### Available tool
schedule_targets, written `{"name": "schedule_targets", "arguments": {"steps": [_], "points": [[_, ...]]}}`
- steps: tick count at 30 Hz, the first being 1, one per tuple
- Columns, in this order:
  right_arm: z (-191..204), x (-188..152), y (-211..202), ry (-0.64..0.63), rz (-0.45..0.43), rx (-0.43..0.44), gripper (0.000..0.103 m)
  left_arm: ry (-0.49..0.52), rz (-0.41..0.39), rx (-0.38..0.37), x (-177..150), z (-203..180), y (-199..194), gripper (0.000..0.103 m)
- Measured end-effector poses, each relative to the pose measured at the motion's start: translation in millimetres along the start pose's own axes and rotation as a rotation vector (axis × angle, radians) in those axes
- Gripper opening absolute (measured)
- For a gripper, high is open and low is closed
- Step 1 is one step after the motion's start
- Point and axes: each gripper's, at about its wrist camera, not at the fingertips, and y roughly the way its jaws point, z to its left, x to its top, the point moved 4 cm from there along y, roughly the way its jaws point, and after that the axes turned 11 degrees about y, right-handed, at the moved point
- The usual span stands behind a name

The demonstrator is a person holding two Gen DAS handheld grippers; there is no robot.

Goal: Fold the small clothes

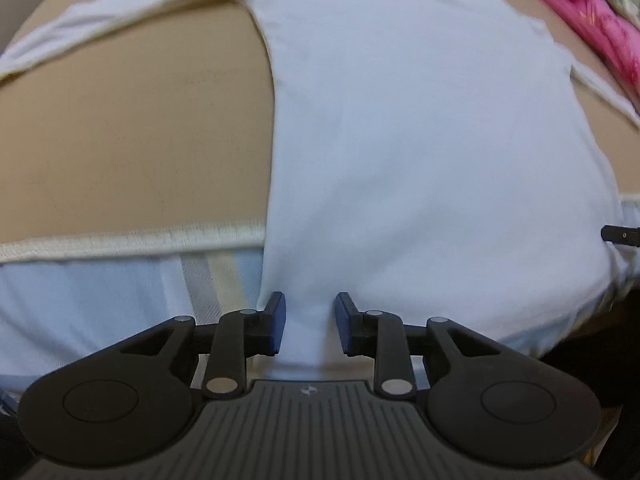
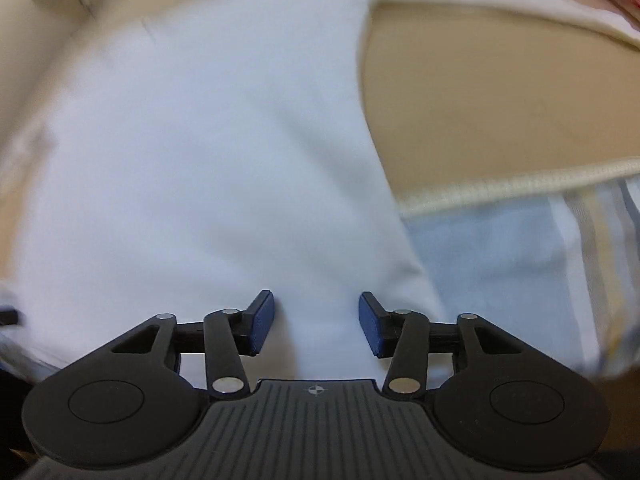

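Note:
A small white long-sleeved garment (image 1: 420, 140) lies spread flat on a tan surface (image 1: 132, 140); its near hem hangs over the front edge. One sleeve (image 1: 112, 20) stretches out to the far left. My left gripper (image 1: 310, 322) is open with the hem's left part between its blue pads, not clamped. In the right wrist view the same garment (image 2: 208, 160) fills the frame, with a sleeve (image 2: 500, 4) stretching far right. My right gripper (image 2: 316, 322) is open wide over the hem near its right corner.
A cream piped edge (image 1: 132, 238) borders the tan surface, with pale blue striped fabric (image 1: 100, 292) below it. Pink patterned cloth (image 1: 592, 20) lies at the far right. The right gripper's fingertip (image 1: 620, 236) shows at the right edge of the left wrist view.

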Motion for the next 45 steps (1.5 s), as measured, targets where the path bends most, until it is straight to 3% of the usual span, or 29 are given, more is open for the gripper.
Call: {"name": "schedule_targets", "arguments": {"steps": [4,5,7,11,15,18,20,22,23,25,32,35,37,39,41,42,43,45], "points": [[13.3,24.0,-33.2,0.056,-0.199,0.108,0.046,-0.13,-0.237,0.101,17.1,26.2,-40.0,0.038],[16.6,28.7,-40.0,0.069,-0.245,0.127,0.046,-0.163,-0.274,0.132,21.2,34.4,-46.2,0.044],[22.5,42.5,-48.0,0.072,-0.32,0.144,0.046,-0.22,-0.341,0.206,33.3,53.7,-58.3,0.047],[45.8,75.4,-72.4,-0.023,-0.441,0.175,0.046,-0.298,-0.401,0.285,67.6,102.9,-73.7,0.053],[69.4,116.8,-95.6,-0.165,-0.571,0.186,0.046,-0.355,-0.371,0.409,107.6,163.5,-69.6,0.054],[74.4,137.7,-83.8,-0.214,-0.584,0.186,0.046,-0.386,-0.302,0.512,124.0,204.7,-49.0,0.054],[70.8,150.0,-51.7,-0.18,-0.552,0.186,0.044,-0.414,-0.275,0.531,127.7,227.6,-37.0,0.054],[73.3,154.1,-19.3,-0.146,-0.442,0.133,0.027,-0.426,-0.252,0.534,128.4,240.6,-22.7,0.054],[73.9,154.8,-21.0,-0.128,-0.45,0.147,0.024,-0.43,-0.217,0.534,128.5,245.9,-15.6,0.054],[83.0,163.7,-14.6,-0.106,-0.458,0.194,0.024,-0.454,-0.195,0.512,127.9,253.8,-12.6,0.054],[91.0,163.5,6.2,-0.105,-0.426,0.163,0.024,-0.495,-0.193,0.468,135.0,271.7,4.5,0.067],[90.6,163.1,7.8,-0.113,-0.434,0.164,0.024,-0.655,-0.243,0.434,127.2,307.3,4.2,0.072],[91.1,163.3,10.3,-0.123,-0.422,0.174,0.024,-0.818,-0.277,0.394,114.0,336.1,5.3,0.071],[93.7,162.1,16.0,-0.126,-0.395,0.178,0.024,-0.941,-0.289,0.367,100.9,356.7,9.8,0.068],[94.9,160.8,21.2,-0.129,-0.365,0.179,0.024,-1.028,-0.299,0.357,89.8,370.5,15.4,0.041],[96.7,160.0,22.1,-0.134,-0.363,0.181,0.024,-1.036,-0.305,0.38,88.2,373.9,15.4,0.02],[98.5,159.3,22.7,-0.145,-0.361,0.183,0.024,-1.027,-0.303,0.403,88.5,375.6,15.8,0.011],[101.0,158.4,24.0,-0.159,-0.348,0.189,0.024,-1.007,-0.301,0.436,91.3,374.6,15.4,0.004]]}}
